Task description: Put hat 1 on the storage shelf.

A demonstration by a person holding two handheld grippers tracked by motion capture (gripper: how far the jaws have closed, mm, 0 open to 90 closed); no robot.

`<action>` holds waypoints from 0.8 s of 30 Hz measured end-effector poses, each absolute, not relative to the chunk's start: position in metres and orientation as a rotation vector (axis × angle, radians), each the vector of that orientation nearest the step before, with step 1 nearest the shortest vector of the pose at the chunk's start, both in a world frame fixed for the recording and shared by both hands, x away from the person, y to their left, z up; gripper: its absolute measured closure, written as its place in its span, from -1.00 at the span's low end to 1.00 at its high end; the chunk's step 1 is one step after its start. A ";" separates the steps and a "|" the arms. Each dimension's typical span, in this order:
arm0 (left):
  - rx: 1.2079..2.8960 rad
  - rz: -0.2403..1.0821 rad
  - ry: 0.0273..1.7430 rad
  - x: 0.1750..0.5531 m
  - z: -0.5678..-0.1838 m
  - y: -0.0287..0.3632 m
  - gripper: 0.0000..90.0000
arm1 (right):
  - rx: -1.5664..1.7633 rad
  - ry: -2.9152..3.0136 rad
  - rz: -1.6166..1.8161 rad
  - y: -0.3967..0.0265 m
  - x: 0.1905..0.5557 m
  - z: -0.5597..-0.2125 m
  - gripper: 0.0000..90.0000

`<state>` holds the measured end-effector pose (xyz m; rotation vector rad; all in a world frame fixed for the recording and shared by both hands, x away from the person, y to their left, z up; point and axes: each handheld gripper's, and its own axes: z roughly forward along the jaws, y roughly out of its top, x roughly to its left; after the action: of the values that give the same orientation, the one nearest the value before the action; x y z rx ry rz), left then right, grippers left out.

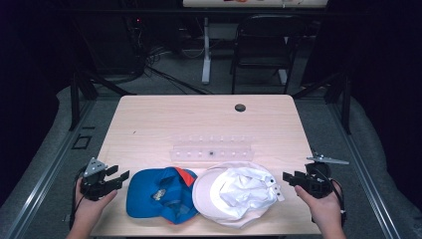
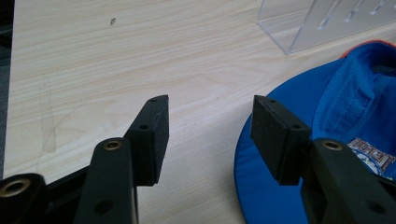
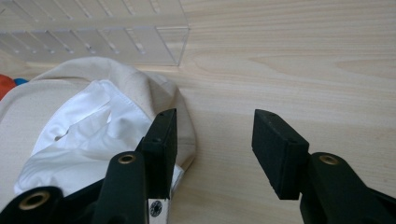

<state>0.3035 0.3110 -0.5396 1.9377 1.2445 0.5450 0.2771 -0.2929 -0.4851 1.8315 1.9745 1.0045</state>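
A blue cap (image 1: pixel 158 194) with an orange trim lies upside down near the table's front edge, its brim toward the left. Beside it on the right lies a cream and white cap (image 1: pixel 234 191), also upside down. My left gripper (image 1: pixel 117 178) is open just left of the blue cap, nothing between its jaws; in the left gripper view (image 2: pixel 210 122) the blue brim (image 2: pixel 261 186) lies under the right jaw. My right gripper (image 1: pixel 289 178) is open just right of the white cap; in the right gripper view (image 3: pixel 214 135) the cream cap (image 3: pixel 93 126) lies by the left jaw.
A clear plastic rack (image 1: pixel 213 149) stands behind the two caps, mid-table. A small dark hole (image 1: pixel 240 107) marks the table's far side. Bare wood (image 1: pixel 164 119) stretches behind the rack. A chair (image 1: pixel 261 45) and cables stand beyond the table.
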 end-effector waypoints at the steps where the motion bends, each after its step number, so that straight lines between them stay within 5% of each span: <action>1: 1.936 0.548 1.243 0.304 -0.540 0.310 0.05 | 1.827 1.982 0.998 -0.291 0.277 -0.484 0.12; 24: 1.957 0.552 1.223 0.305 -0.539 0.306 0.09 | 1.934 2.199 0.847 -0.271 0.289 -0.469 0.12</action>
<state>0.3047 0.3061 -0.5395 1.9569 1.2231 0.5518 0.2886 -0.2712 -0.4691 1.9341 2.1993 0.8471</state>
